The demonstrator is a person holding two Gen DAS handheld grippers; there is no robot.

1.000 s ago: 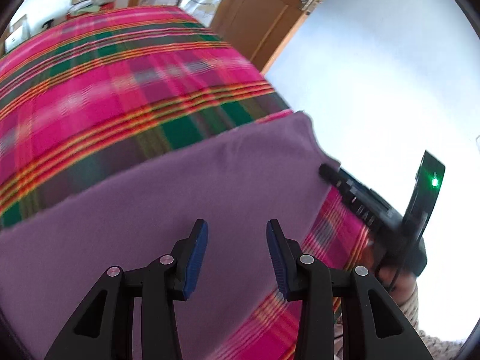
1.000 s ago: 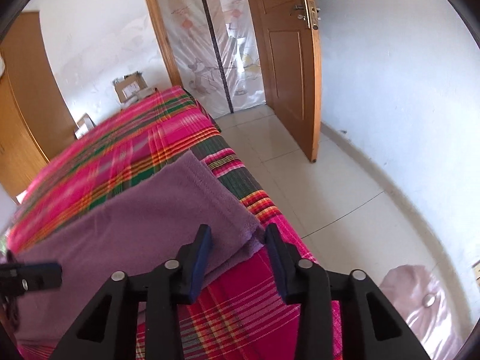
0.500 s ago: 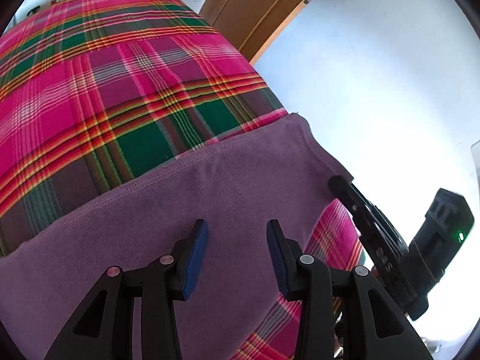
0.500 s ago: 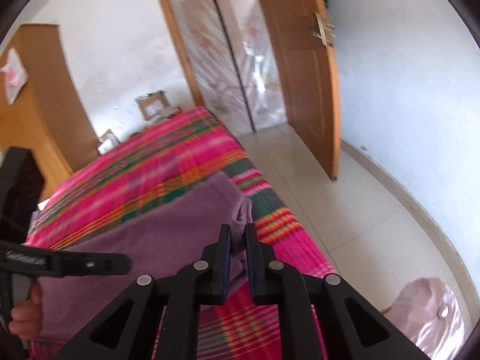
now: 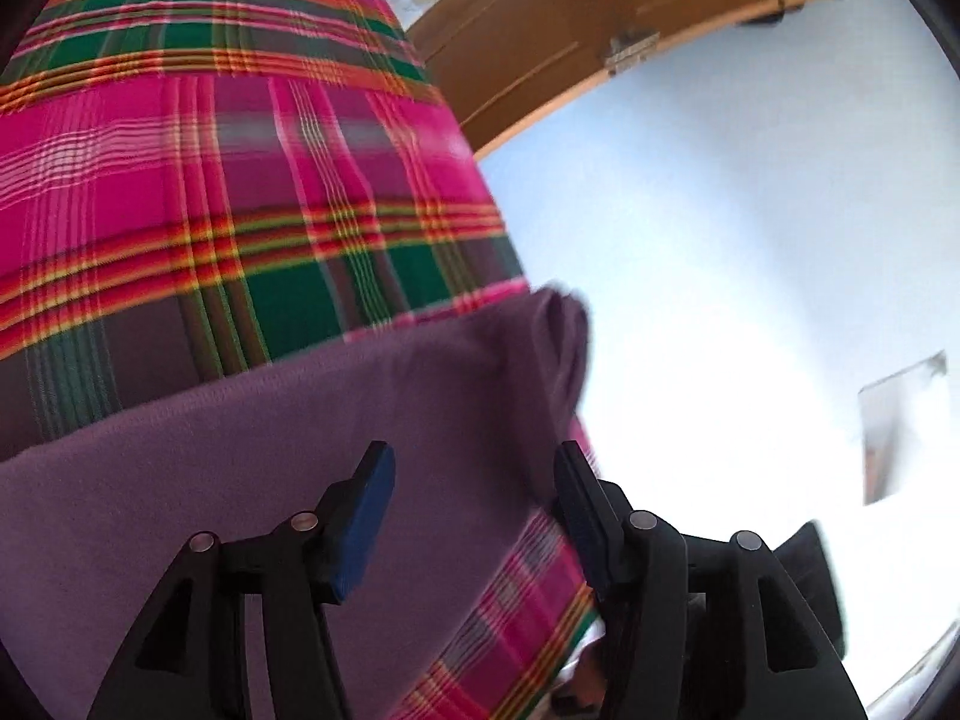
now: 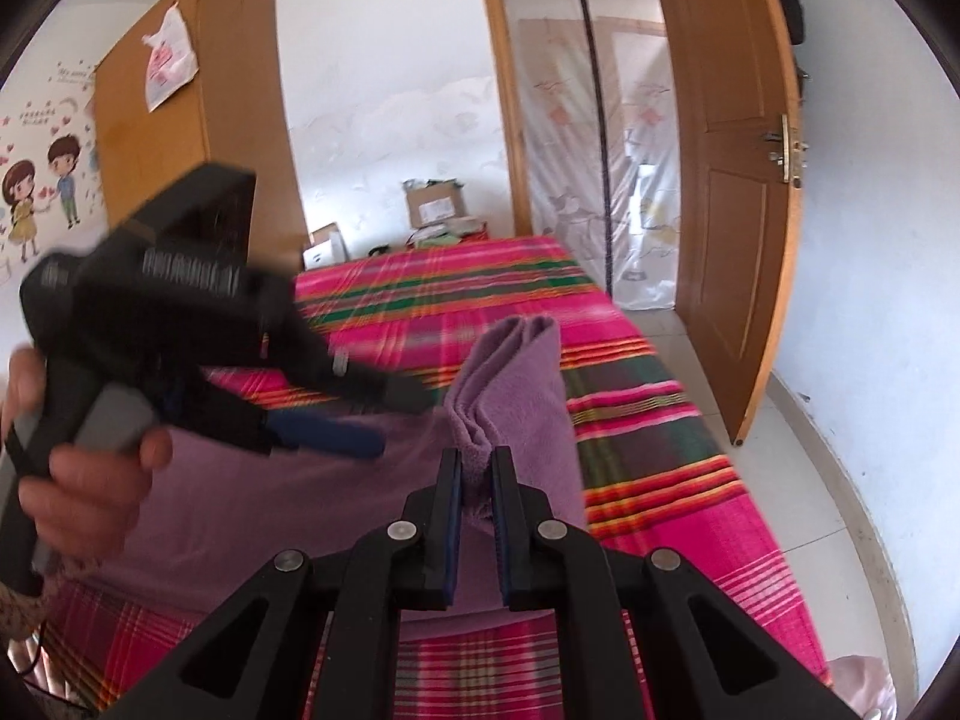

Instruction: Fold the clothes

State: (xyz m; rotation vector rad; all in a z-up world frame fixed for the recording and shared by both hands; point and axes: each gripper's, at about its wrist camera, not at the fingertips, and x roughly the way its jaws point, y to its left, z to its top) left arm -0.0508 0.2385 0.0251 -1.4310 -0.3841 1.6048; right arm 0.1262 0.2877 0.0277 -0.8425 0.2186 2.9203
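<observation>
While pinched at a bunched corner by right gripper (image 6: 477, 468), cloth (image 6: 528, 420) lifted off bed (image 6: 660, 420), ready for folding; left gripper (image 5: 474, 480) wide open, empty.

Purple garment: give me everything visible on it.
The purple garment is soft, fleecy-looking fabric, plain, spread flat over the plaid bedspread. Its right-hand edge is bunched into upright folds and lifted, pinched between the shut jaws of the right gripper. The left gripper hovers open over its flat part, not gripping it.
</observation>
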